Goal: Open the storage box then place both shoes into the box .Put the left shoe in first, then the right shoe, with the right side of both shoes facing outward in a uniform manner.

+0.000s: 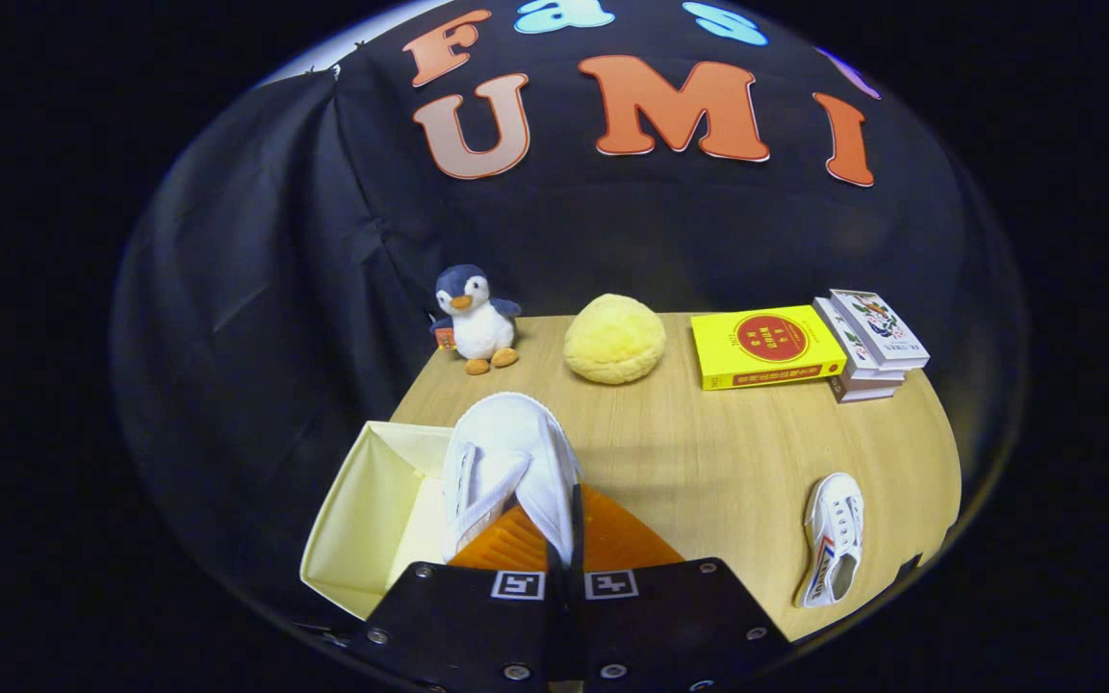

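So at that point I had the hand-held gripper (562,539) closed down tight on the first shoe (508,462), both fingers pinching a thin bit of its upper near the collar, with barely any gap between them. The shoe hung toe-away from me, right over the near edge of the storage box (362,525), which sat open with its pale walls up, at the counter's left front corner.

My read on the shoe: a light canvas sneaker, soft upper, stiffer rubber sole. The fabric probably folds under the pinch, so I figured it could swing or sag a bit. Nothing fragile, not slippery. Grabbing at the collar or heel rim seemed the sane spot, since the toe is too rounded to pinch.

The other shoe (834,539) lay flat off to my right, close to the counter (709,452) edge, well apart from the box. I judged that one risky to nudge, since it could go over the side.

Plenty of bare wood in the middle for moving. Farther back sat a toy penguin (476,318), a yellow plush lump (614,339), a yellow book (766,346) and a small book stack (874,345), all well clear.
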